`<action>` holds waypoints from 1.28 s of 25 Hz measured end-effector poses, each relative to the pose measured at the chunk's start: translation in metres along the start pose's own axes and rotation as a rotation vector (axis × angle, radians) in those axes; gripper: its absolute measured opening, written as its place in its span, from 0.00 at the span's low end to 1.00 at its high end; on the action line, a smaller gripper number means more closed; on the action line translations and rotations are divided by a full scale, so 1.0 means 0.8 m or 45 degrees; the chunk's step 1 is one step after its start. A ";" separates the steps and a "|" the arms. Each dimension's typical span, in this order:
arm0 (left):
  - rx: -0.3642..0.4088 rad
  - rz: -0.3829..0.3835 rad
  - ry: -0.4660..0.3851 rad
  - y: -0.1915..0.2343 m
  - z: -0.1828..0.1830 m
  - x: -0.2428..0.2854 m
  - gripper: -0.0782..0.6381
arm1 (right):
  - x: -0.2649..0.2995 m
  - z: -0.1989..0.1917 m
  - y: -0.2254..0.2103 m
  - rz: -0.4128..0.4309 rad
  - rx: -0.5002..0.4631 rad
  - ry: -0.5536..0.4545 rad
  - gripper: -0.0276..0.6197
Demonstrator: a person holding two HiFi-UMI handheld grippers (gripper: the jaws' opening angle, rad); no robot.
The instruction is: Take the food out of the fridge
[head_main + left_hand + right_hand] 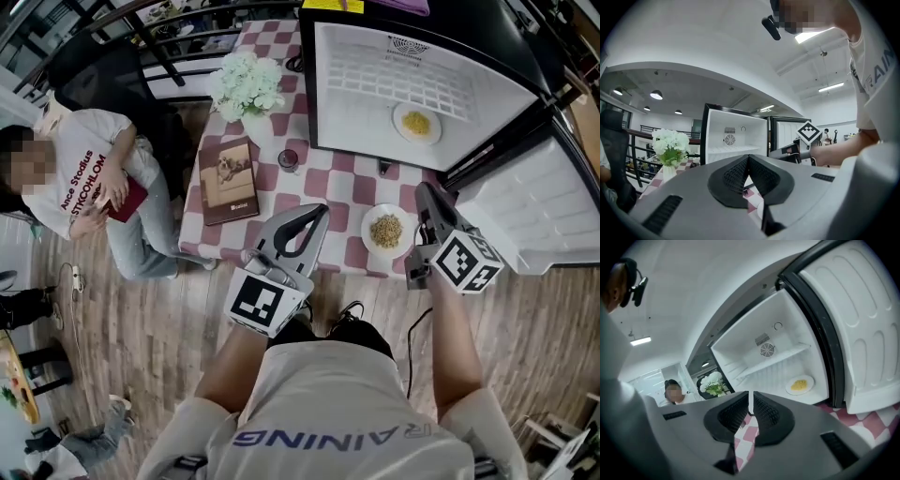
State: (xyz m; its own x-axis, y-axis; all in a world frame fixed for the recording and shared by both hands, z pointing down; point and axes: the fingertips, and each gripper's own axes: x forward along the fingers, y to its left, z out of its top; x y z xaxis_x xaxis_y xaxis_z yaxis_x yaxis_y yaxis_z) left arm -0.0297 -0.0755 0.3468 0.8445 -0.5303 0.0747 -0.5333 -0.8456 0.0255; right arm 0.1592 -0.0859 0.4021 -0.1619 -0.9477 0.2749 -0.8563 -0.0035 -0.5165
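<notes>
Numbering two — fridge plate, table plate.

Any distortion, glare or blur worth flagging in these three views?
Head view: sharp, evenly lit, edges bowed; the fridge interior is bright, yet the plate of yellow food reads clearly. Left gripper view: heavy fisheye, dark corners, a ceiling light flares. Right gripper view: same fisheye bends the fridge door.
</notes>
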 end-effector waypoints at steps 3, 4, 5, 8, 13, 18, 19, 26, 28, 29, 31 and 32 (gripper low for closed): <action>-0.041 -0.002 0.032 0.007 -0.012 0.006 0.12 | 0.024 -0.009 -0.036 -0.064 0.159 0.007 0.10; -0.055 -0.001 0.045 0.010 -0.016 0.010 0.12 | 0.033 -0.010 -0.049 -0.082 0.227 0.005 0.12; -0.054 -0.002 0.049 0.013 -0.018 0.014 0.12 | 0.042 -0.010 -0.061 -0.095 0.303 -0.001 0.13; -0.022 -0.014 0.047 0.020 -0.026 0.030 0.12 | 0.069 -0.014 -0.096 -0.105 0.573 -0.044 0.19; -0.039 -0.046 0.057 0.019 -0.032 0.053 0.12 | 0.116 -0.034 -0.159 -0.143 1.025 -0.166 0.23; -0.064 -0.075 0.098 0.021 -0.049 0.068 0.12 | 0.153 -0.046 -0.211 -0.230 1.247 -0.289 0.23; -0.068 -0.075 0.106 0.023 -0.052 0.069 0.12 | 0.161 -0.048 -0.219 -0.252 1.279 -0.306 0.23; -0.080 -0.054 0.147 0.042 -0.065 0.071 0.12 | 0.199 -0.049 -0.251 -0.380 1.396 -0.372 0.25; -0.082 -0.049 0.151 0.048 -0.067 0.072 0.12 | 0.204 -0.050 -0.260 -0.424 1.412 -0.382 0.27; -0.082 -0.048 0.153 0.050 -0.068 0.072 0.12 | 0.206 -0.052 -0.265 -0.444 1.418 -0.385 0.28; -0.082 -0.047 0.158 0.054 -0.069 0.072 0.12 | 0.210 -0.053 -0.273 -0.470 1.424 -0.395 0.30; -0.082 -0.046 0.160 0.056 -0.070 0.072 0.12 | 0.211 -0.053 -0.275 -0.474 1.428 -0.400 0.30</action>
State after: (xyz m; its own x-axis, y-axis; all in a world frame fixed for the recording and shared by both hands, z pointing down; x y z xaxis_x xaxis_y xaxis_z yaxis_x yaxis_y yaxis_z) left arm -0.0075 -0.1407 0.4079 0.8527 -0.4840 0.1964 -0.5078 -0.8563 0.0941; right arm 0.2996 -0.2316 0.5968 0.2611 -0.8654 0.4278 0.0974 -0.4173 -0.9036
